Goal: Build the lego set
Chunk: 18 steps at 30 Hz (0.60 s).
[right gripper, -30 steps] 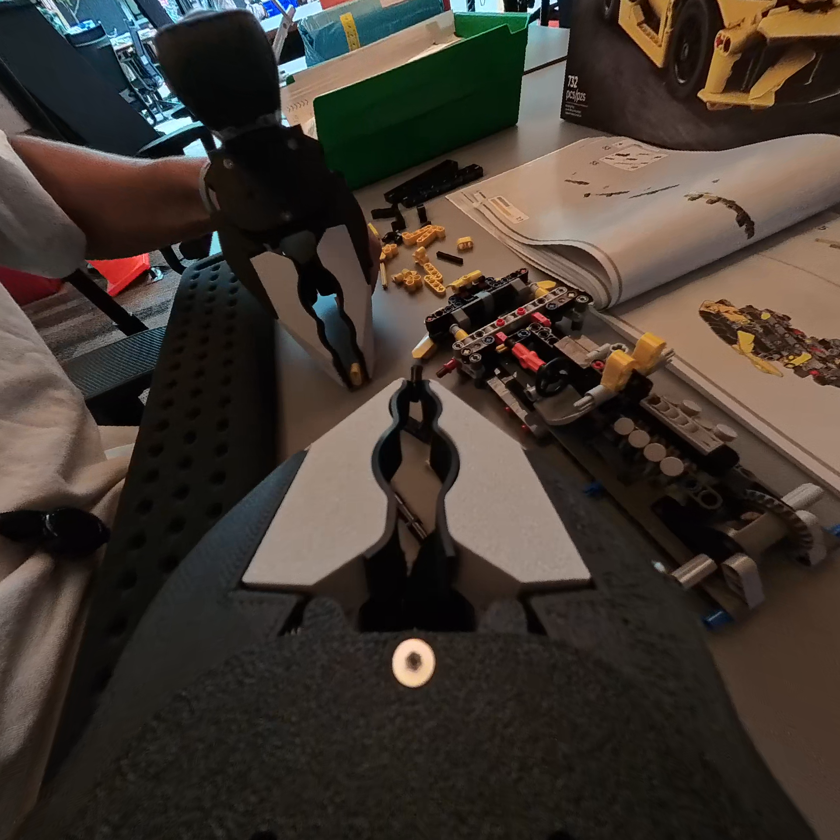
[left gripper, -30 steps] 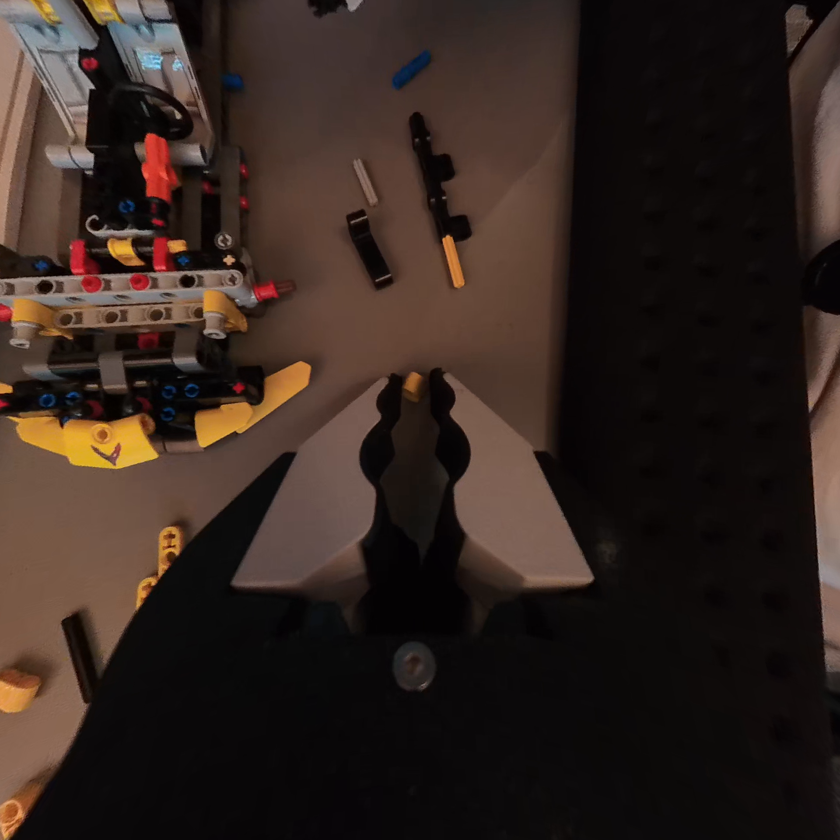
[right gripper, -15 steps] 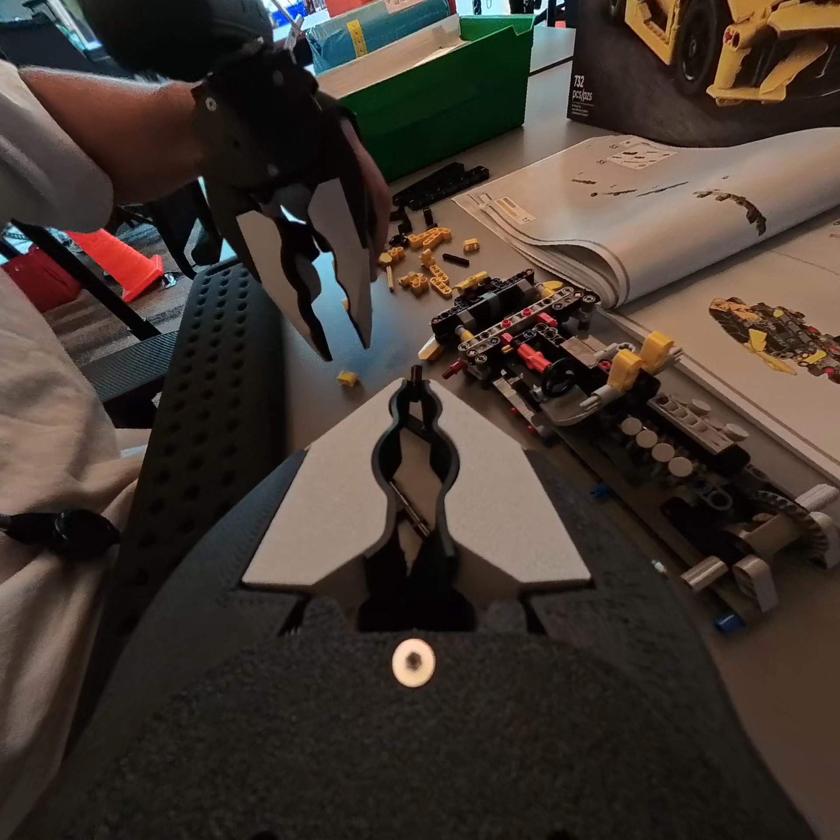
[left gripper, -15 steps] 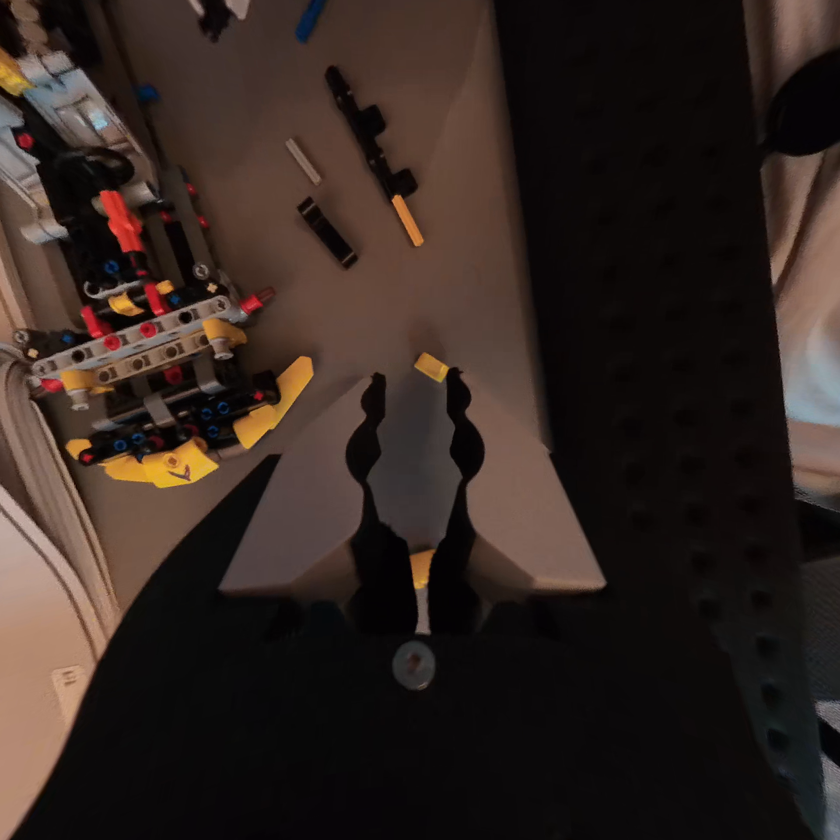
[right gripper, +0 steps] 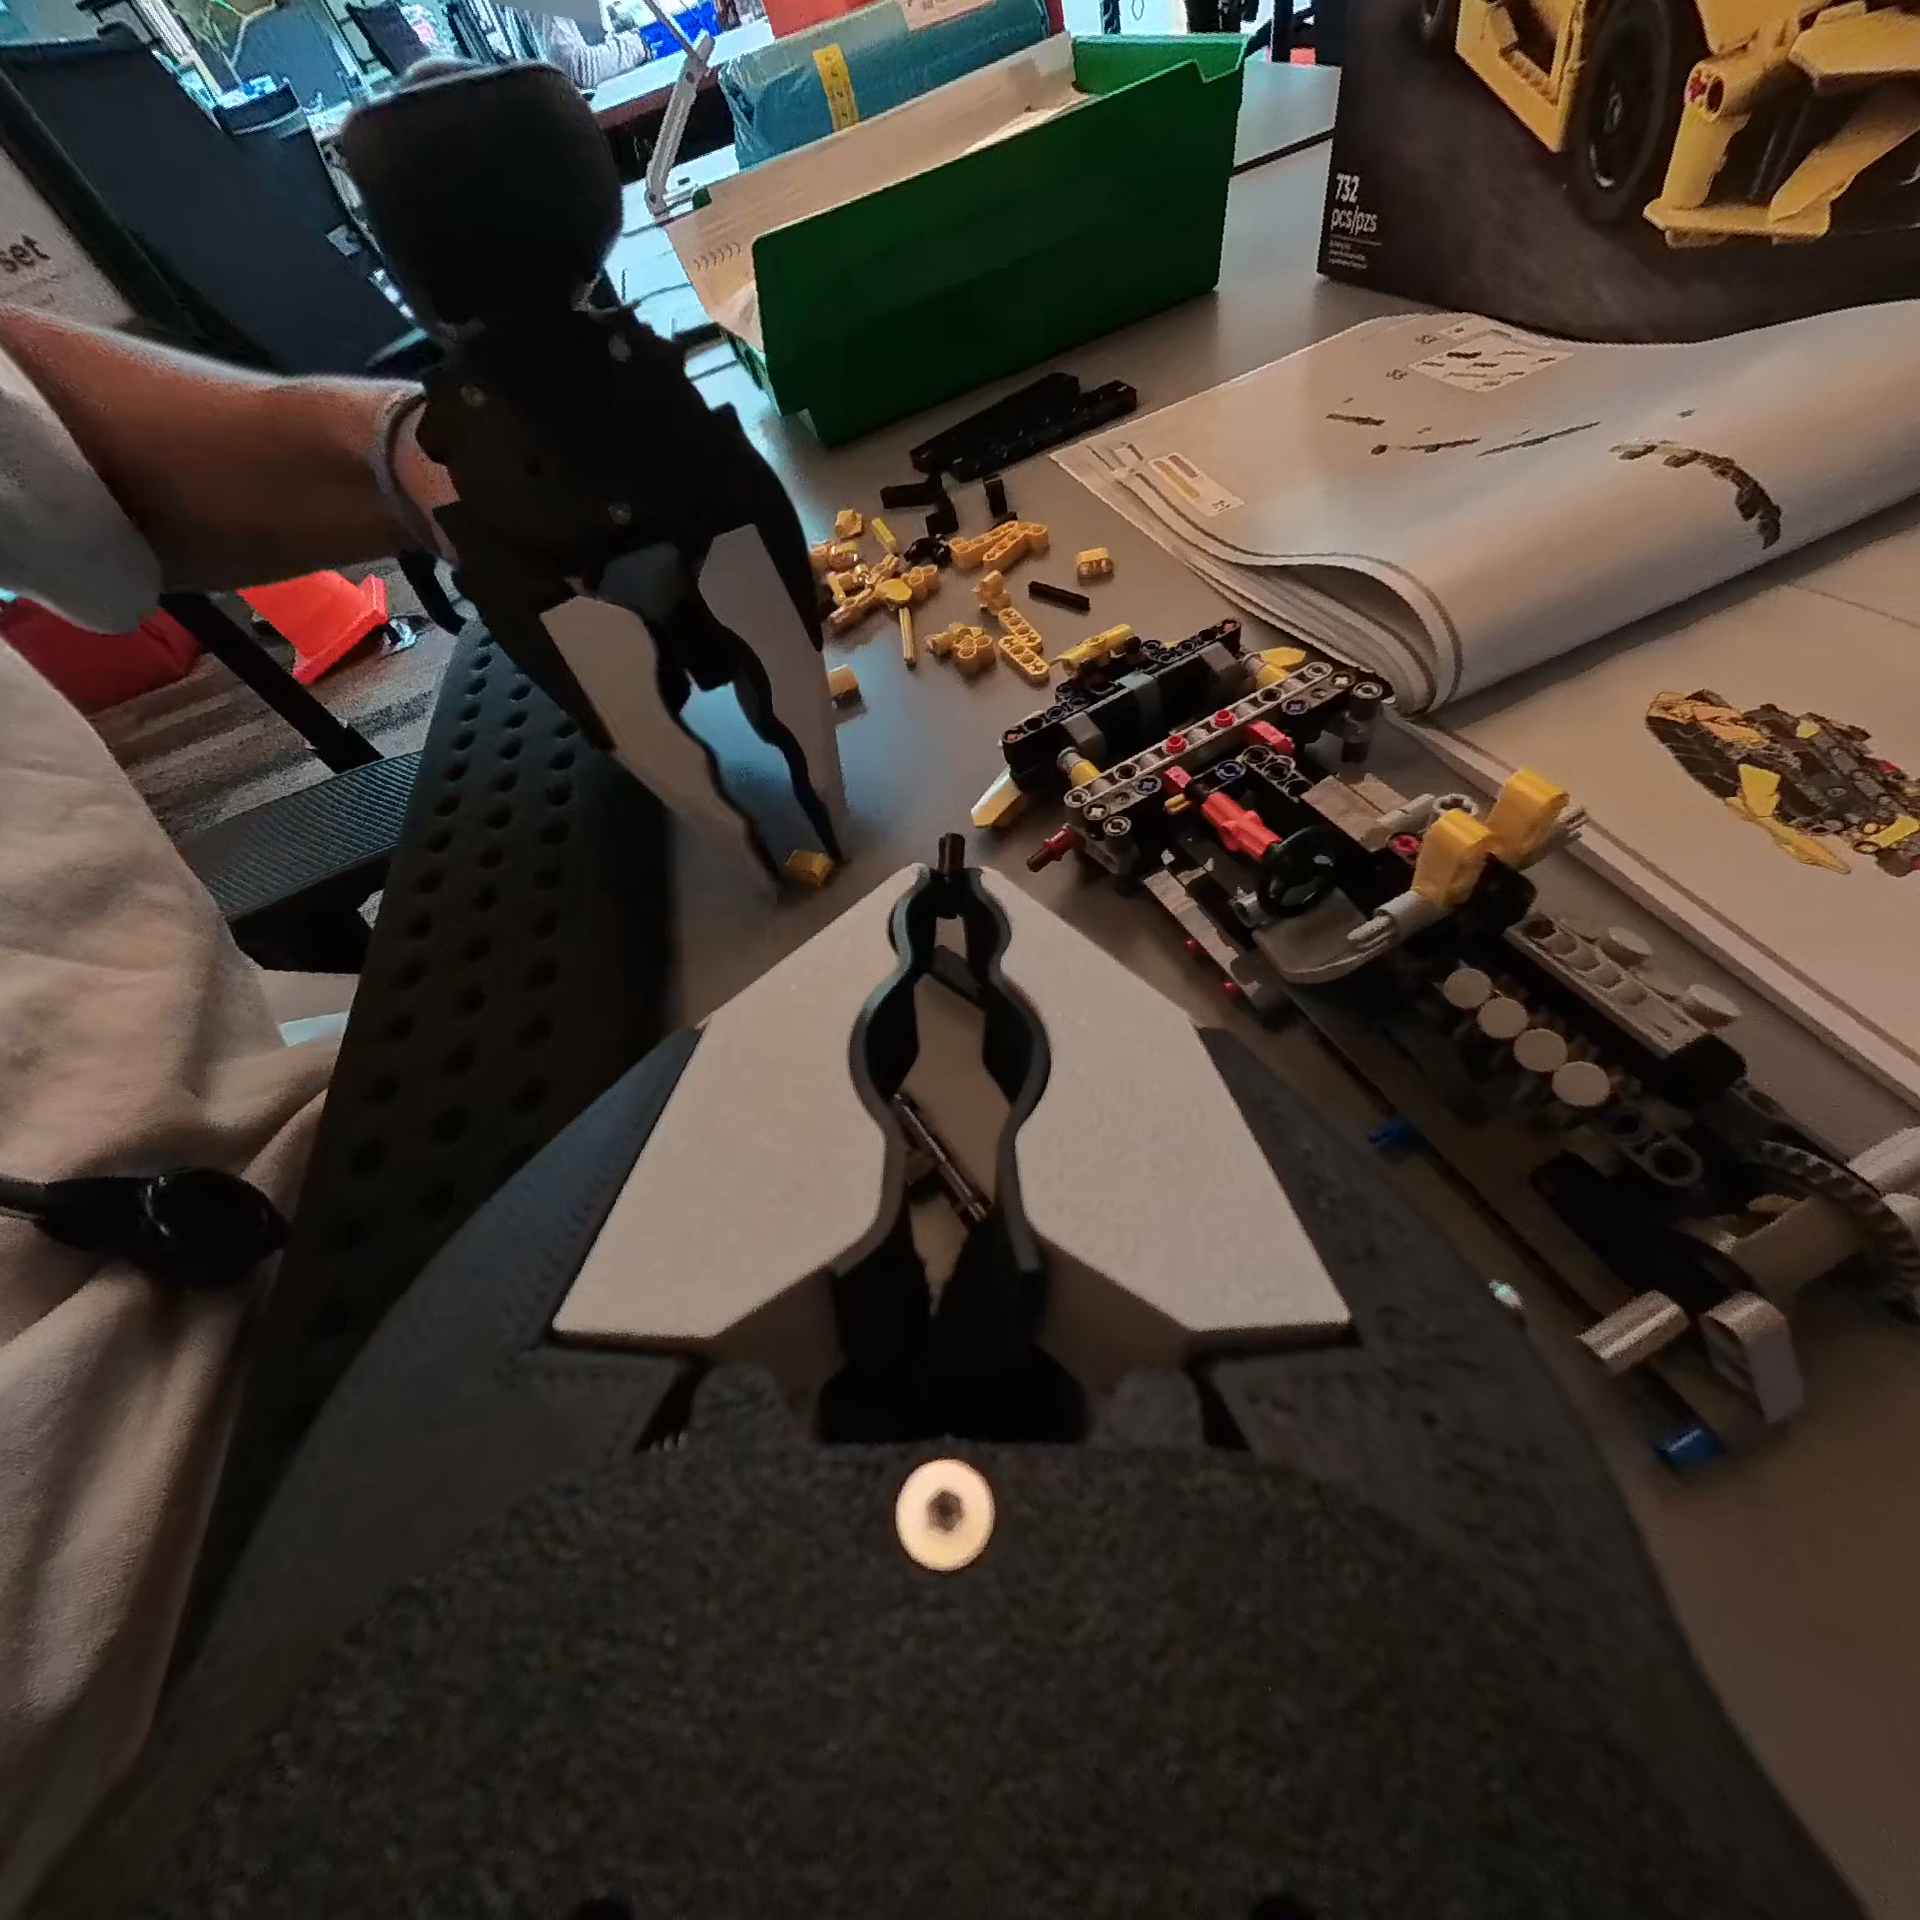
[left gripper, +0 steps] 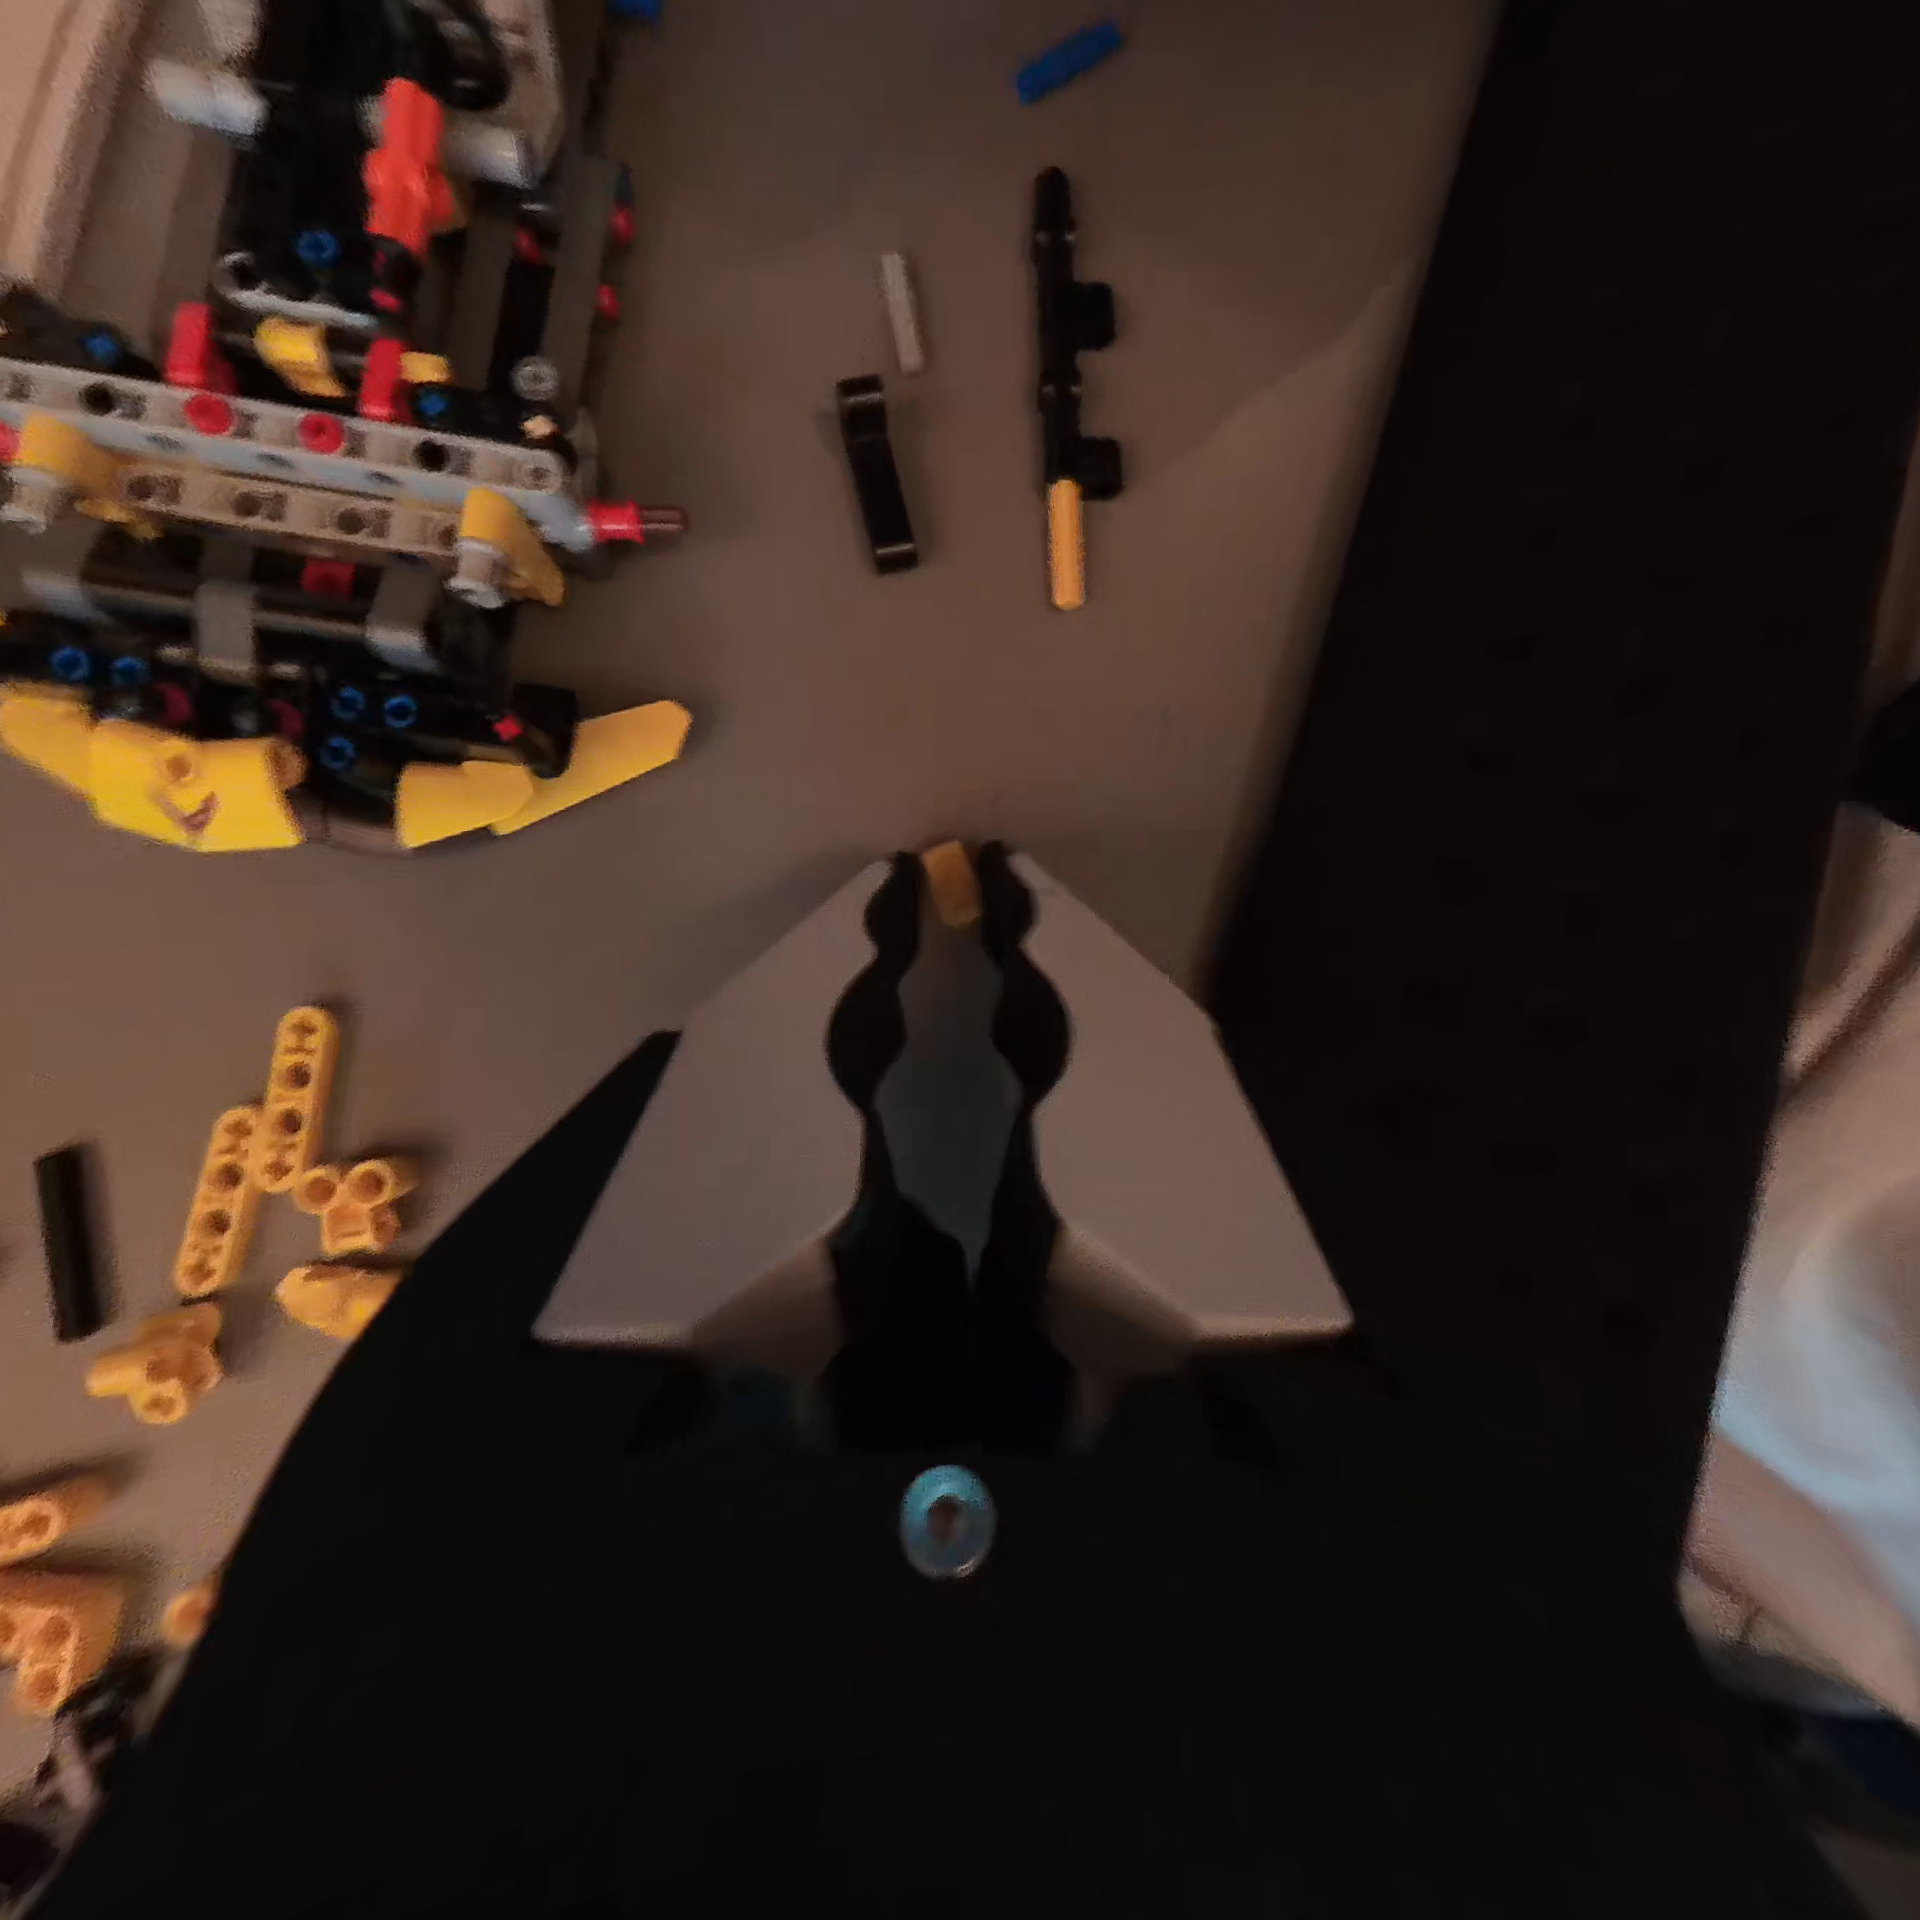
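Observation:
The part-built car chassis (left gripper: pixel 291 520) of black, grey, red and yellow pieces lies on the table; it also shows in the right wrist view (right gripper: pixel 1195 790). My left gripper (left gripper: pixel 951 873) points down at the table near its front edge, its tips closed on a small yellow piece (left gripper: pixel 951 883). The right wrist view shows the same gripper (right gripper: pixel 805 862) with the piece (right gripper: pixel 805 864) touching the table. My right gripper (right gripper: pixel 948 883) is shut on a thin black axle (right gripper: pixel 948 857) whose rod runs back between the fingers. It hovers just right of the left gripper.
Loose yellow pieces (right gripper: pixel 935 592) and black pieces (right gripper: pixel 1018 421) lie behind the chassis. A black beam (left gripper: pixel 878 473) and a black axle assembly (left gripper: pixel 1060 384) lie near my left gripper. A green bin (right gripper: pixel 987 260), open instruction booklet (right gripper: pixel 1507 499) and set box (right gripper: pixel 1621 156) stand behind. A black perforated surface (right gripper: pixel 468 935) borders the table. There is about 12 cm between the tips of the two grippers.
Half a second ago my left gripper was raised and open with the yellow piece loose on the table. It has come back down and closed on the piece. My right gripper held still.

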Available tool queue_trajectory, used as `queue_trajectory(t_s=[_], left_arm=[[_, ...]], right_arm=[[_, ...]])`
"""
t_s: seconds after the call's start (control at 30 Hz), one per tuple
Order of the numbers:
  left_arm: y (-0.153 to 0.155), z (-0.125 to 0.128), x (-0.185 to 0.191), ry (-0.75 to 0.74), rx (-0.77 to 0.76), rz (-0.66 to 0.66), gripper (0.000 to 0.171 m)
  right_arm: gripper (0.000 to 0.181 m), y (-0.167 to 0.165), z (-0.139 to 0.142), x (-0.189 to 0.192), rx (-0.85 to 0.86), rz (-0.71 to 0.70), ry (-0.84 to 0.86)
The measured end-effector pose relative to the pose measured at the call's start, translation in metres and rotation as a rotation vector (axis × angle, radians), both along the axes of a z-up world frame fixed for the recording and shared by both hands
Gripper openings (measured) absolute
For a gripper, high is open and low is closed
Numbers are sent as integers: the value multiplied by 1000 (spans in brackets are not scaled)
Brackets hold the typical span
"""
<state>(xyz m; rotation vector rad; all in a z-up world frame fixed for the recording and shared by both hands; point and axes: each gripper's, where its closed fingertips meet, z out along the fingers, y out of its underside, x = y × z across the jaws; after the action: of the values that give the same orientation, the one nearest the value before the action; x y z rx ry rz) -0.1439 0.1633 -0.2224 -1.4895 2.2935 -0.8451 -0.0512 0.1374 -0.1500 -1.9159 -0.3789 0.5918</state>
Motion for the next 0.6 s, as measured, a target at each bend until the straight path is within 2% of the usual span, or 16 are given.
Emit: queue_trajectory(t_s=[0.23,0.3,0.37,0.53,0.6], left_arm=[[6,1,-1,-1,55,70,7],[5,4,-2,-13,38,82,19],[7,5,-5,-11,44,85,21],[6,0,-7,13,44,84,17],[9,-1,-5,4,52,111,8]], right_arm=[[4,1,0,1,6,-7,-15],[4,1,0,0,7,-4,-13],[4,1,-1,-1,4,-2,-17],[4,1,-2,-3,0,3,-26],[4,1,-3,-2,-2,1,-29]])
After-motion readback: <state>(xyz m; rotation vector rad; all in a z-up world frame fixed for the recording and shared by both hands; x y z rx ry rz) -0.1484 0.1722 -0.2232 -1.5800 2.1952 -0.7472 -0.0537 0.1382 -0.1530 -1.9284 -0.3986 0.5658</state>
